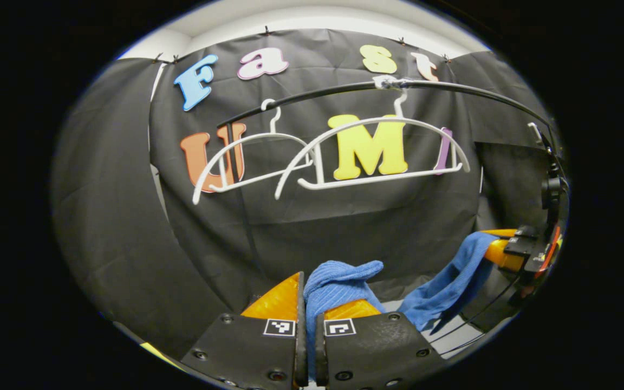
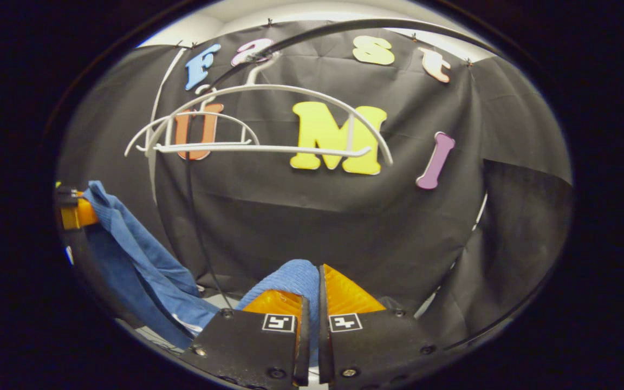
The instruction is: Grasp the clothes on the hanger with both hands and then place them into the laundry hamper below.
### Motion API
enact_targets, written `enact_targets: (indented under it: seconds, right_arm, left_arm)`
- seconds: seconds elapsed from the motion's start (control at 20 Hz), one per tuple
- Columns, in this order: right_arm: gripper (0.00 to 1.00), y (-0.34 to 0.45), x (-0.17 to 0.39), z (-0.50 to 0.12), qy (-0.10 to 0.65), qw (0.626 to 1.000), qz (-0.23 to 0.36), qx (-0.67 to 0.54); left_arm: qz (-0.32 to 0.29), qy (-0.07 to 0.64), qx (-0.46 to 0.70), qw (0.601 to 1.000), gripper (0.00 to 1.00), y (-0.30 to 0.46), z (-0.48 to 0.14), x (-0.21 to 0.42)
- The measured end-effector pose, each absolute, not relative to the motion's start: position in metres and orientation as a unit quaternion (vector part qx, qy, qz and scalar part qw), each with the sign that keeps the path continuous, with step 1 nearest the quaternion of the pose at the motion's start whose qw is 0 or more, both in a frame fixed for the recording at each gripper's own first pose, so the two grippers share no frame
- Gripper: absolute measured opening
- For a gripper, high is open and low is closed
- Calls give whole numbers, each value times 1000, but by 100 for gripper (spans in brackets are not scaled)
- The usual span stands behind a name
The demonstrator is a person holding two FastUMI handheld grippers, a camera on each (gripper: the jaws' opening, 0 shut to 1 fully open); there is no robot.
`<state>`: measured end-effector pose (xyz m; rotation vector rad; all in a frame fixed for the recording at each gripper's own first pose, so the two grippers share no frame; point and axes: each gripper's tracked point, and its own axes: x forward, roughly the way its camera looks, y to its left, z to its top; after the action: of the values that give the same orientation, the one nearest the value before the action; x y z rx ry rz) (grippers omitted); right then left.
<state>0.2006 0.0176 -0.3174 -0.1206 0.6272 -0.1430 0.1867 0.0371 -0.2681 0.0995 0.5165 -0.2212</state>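
The blue cloth (image 1: 339, 284) is off the rail and pinched at two places. In the left gripper view a bunched fold of it rises from between the fingers of the left gripper (image 1: 309, 319), which are closed almost together with only the fabric between them, both pressing on it. From there the cloth runs to the right of this gripper and up to the right gripper (image 1: 512, 252), seen at the far right edge, where a long blue strip hangs from it.

In the right gripper view the same cloth (image 2: 290, 279) bulges up just ahead of the right gripper (image 2: 312, 319), whose fingers are likewise drawn nearly shut on the fold between them. To the left of this gripper the cloth drapes down in a broad band from the left gripper (image 2: 76, 211) at the left edge.

Above and beyond both grippers, two bare white hangers (image 1: 344, 157) hang from a dark curved rail (image 1: 453, 89), well apart from the cloth.
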Motion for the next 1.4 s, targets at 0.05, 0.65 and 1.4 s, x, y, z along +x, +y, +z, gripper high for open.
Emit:
enact_targets:
  seconds: [0.05,0.65,1.4]
  right_arm:
    - [10,29,201,-315,310,948,-56,-52]
    - [10,121,201,-311,341,934,81,60]
    - [10,92,181,-404,428,896,57,105]
  left_arm:
    - [-122,256,38,958,6,27,-265,184]
    - [-191,238,-7,952,6,-31,-238,178]
    - [-219,330,-44,917,10,-68,-326,176]
